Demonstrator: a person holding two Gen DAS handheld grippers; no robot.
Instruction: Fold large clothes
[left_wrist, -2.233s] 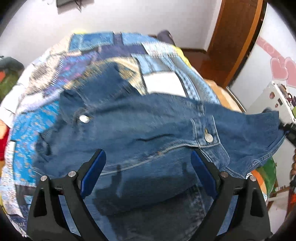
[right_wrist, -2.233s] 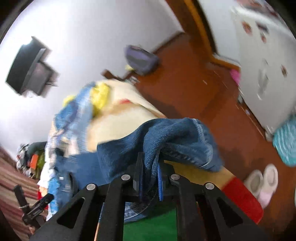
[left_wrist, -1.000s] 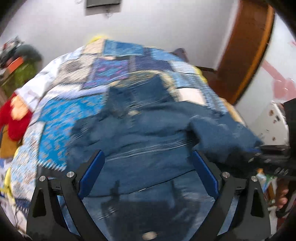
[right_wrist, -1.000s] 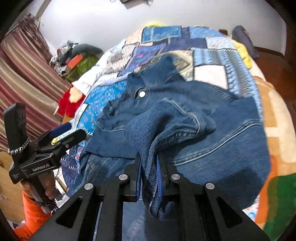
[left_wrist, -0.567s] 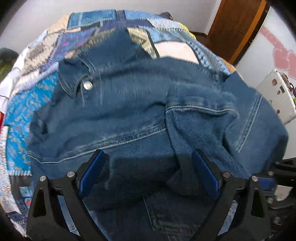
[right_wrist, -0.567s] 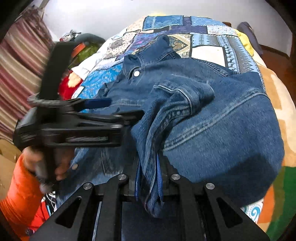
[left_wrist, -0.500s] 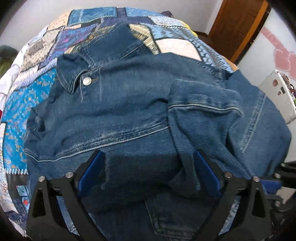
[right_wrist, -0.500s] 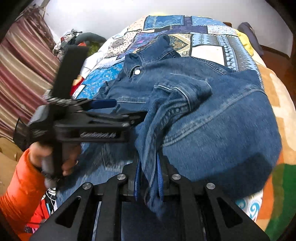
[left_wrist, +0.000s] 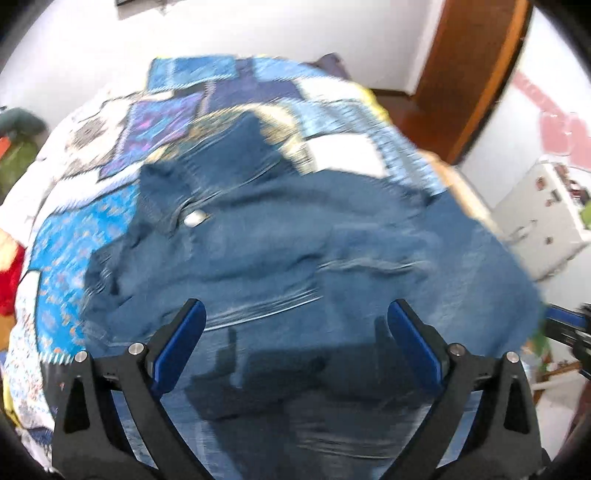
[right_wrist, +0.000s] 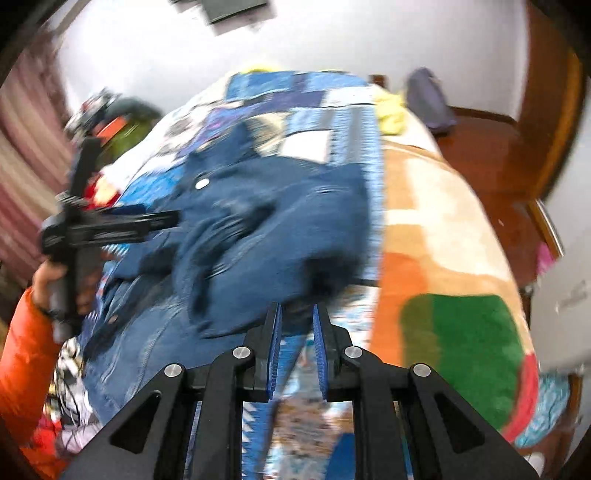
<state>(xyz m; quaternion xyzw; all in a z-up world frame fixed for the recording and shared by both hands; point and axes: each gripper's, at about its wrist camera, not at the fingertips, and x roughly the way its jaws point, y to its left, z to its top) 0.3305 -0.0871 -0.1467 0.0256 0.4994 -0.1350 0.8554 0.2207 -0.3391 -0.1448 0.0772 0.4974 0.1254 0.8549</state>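
Garment: a dark blue denim jacket (left_wrist: 295, 251) lies spread on a bed under a blue patchwork quilt (left_wrist: 177, 110), collar toward the far wall, one silver snap button (left_wrist: 195, 219) showing near the neck.
Left gripper (left_wrist: 295, 321): jaws wide apart above the jacket's lower half, nothing between the blue pads.
Right gripper (right_wrist: 296, 312): jaws narrow with a small gap between them, empty, just short of the jacket's near right edge.
Bed edge: an orange, cream and green blanket (right_wrist: 443, 266) lies beside the quilt.
Focus: both views blurred.
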